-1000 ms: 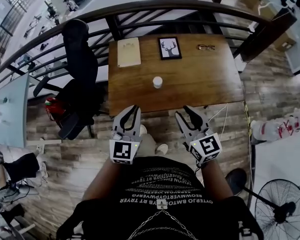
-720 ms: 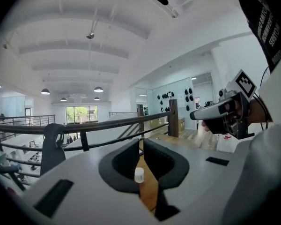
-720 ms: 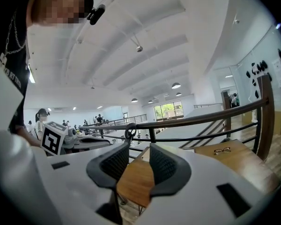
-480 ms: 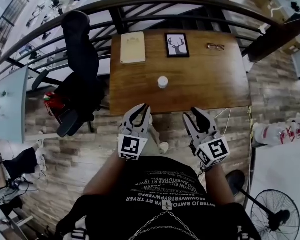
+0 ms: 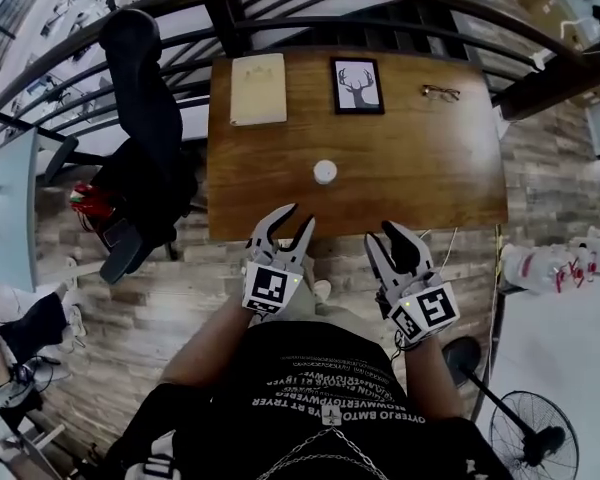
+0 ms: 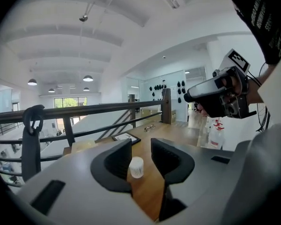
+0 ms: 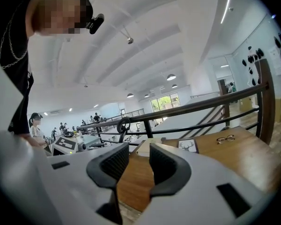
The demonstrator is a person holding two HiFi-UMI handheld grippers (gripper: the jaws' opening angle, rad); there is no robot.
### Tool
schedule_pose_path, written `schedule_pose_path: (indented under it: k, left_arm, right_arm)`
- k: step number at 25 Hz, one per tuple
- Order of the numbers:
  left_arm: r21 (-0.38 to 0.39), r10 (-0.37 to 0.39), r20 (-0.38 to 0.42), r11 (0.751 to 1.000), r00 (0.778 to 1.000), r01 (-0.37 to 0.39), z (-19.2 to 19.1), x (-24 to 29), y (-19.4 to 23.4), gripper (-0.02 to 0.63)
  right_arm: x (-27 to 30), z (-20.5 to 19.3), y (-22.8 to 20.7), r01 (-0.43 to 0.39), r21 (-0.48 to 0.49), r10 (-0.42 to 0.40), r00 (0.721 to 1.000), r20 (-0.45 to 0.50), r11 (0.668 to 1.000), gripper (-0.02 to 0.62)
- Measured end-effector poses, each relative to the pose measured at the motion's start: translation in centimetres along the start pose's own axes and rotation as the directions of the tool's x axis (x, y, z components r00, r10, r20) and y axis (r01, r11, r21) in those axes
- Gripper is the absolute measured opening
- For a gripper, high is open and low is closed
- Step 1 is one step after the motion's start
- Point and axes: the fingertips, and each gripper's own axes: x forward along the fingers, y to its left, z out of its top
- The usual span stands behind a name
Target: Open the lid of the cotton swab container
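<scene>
1. I am holding my left gripper [image 5: 298, 218] just short of the bench's [image 5: 430, 158] near edge. Its fingers [image 6: 113, 165] have just been opening and are standing apart with nothing between them.
2. My right gripper [image 5: 384, 234] is hovering beside it, its fingers [image 7: 165, 165] parted and gripping nothing.
3. The cotton swab container [image 5: 325, 171] is standing upright mid-bench, well ahead of both grippers.

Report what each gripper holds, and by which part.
Nothing. The left gripper's jaws have just been opening, the right gripper's stand apart, both empty; the cotton swab container stands untouched.
</scene>
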Motion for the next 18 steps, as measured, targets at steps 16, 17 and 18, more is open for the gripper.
schedule_pose_path:
  k: [16,17,18]
  left_arm:
    - [-0.008,-0.088,-0.133,0.996,0.987,0.088,-11.0,10.7,1.9,0.235]
    - [-0.007,-0.096,-0.133,0.995,0.986,0.096,-11.5,11.3,2.0,0.238]
    - [-0.005,-0.109,-0.132,0.994,0.985,0.109,-11.9,11.9,1.9,0.242]
  right_arm:
    - [5.7,-1.4,-3.2,0.02,0.047,-0.018,0.999,-0.041,0.999,0.143]
    - [5.9,-1.6,-3.5,0.026,0.052,-0.023,0.999,-0.046,0.998,0.143]
    - [6.0,-1.7,-3.7,0.03,0.056,-0.027,0.998,-0.05,0.998,0.143]
